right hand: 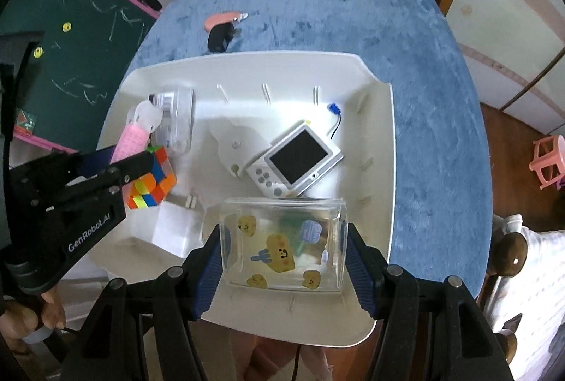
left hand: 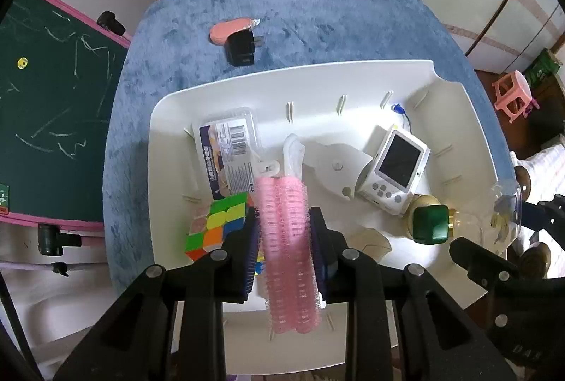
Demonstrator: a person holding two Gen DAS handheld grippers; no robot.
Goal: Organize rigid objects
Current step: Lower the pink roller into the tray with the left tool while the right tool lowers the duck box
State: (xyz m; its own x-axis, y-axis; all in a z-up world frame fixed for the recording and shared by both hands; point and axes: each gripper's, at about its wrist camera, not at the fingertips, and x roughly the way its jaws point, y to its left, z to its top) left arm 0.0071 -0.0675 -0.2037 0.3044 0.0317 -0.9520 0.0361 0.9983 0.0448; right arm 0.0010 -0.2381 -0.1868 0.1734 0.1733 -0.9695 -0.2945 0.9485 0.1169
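My left gripper [left hand: 285,236] is shut on a pink hair-roller clip [left hand: 287,246] and holds it over the white tray [left hand: 247,88], above a colour cube [left hand: 215,225]. My right gripper [right hand: 282,257] is shut on a clear plastic box with yellow cartoon stickers [right hand: 282,239], held over the tray's [right hand: 381,151] near right part. In the tray lie a white handheld game console [right hand: 296,162], a blister pack [left hand: 229,148], the cube [right hand: 152,183] and a green-capped bottle [left hand: 429,222]. The left gripper also shows in the right wrist view [right hand: 127,151].
A black plug adapter [left hand: 242,47] and a pink oval object [left hand: 229,29] lie on the blue table cover [left hand: 317,13] beyond the tray. A green chalkboard [left hand: 46,105] stands at left. A pink stool [left hand: 513,95] is on the floor at right.
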